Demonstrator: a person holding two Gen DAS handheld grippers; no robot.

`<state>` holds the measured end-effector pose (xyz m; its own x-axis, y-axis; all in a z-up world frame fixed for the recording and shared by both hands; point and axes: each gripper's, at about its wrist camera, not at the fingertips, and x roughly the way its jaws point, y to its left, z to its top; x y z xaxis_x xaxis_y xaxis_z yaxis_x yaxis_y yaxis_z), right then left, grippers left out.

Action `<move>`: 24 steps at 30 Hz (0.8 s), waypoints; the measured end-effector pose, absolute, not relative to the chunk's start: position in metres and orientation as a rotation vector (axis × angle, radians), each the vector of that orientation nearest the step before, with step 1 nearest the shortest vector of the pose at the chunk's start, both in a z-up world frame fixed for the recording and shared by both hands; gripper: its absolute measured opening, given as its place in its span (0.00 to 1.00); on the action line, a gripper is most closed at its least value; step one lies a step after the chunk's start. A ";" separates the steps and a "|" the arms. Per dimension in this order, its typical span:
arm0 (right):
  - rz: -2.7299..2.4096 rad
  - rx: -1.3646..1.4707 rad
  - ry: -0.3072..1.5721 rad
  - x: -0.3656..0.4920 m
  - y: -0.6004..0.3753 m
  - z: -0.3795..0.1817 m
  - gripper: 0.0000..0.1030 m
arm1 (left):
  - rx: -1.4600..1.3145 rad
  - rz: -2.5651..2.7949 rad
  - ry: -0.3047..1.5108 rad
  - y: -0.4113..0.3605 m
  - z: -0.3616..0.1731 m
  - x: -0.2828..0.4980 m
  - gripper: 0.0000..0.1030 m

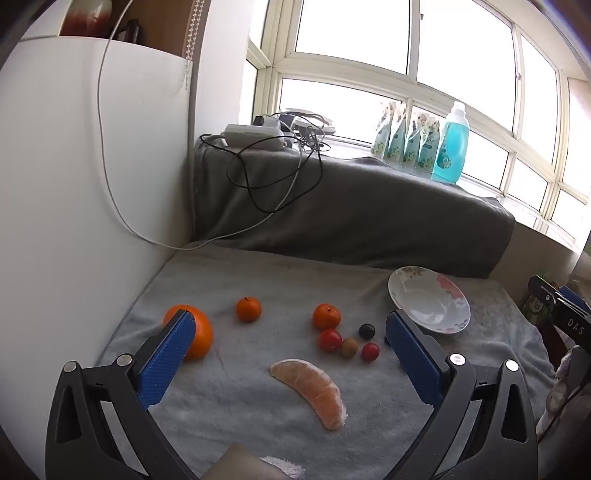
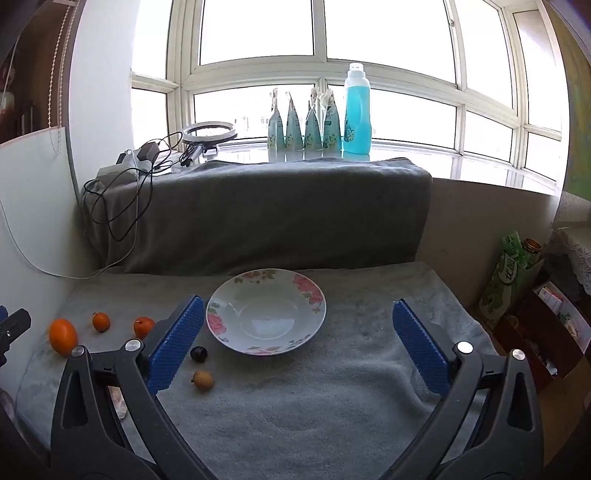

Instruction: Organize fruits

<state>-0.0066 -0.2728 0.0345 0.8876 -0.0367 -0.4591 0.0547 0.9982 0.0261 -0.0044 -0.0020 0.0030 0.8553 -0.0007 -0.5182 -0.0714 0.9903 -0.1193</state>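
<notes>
Both tongs spread wide, gripping nothing. I've got the left gripper (image 1: 291, 334) over the fruit left of the plate (image 2: 236, 341); peeled segment (image 1: 312, 387) nearest. Right gripper (image 2: 298, 319) faces the plate, presumably the drop spot.

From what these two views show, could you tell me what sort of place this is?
Probably a home living space beside a bay window: laundry detergent bottle on the sill, floral plate and fruit on a towel-covered surface.

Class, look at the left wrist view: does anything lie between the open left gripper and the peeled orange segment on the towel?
Nothing visible does. The peeled orange segment lies on bare towel just ahead of the open left gripper; the small fruits sit beyond it, towards the plate.
</notes>
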 end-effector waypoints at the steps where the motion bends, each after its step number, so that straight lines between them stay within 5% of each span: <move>1: -0.047 0.040 0.476 -0.006 -0.273 0.035 1.00 | -0.136 0.037 0.545 -0.003 0.003 -0.004 0.99; 24: -0.041 0.043 0.477 -0.007 -0.271 0.036 1.00 | -0.142 0.033 0.551 -0.002 -0.001 -0.003 0.99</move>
<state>-0.0073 -0.2709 0.0355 0.8878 -0.0289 -0.4593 0.0492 0.9983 0.0322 -0.0032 -0.0022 -0.0012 0.8519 -0.0072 -0.5237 -0.0688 0.9897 -0.1255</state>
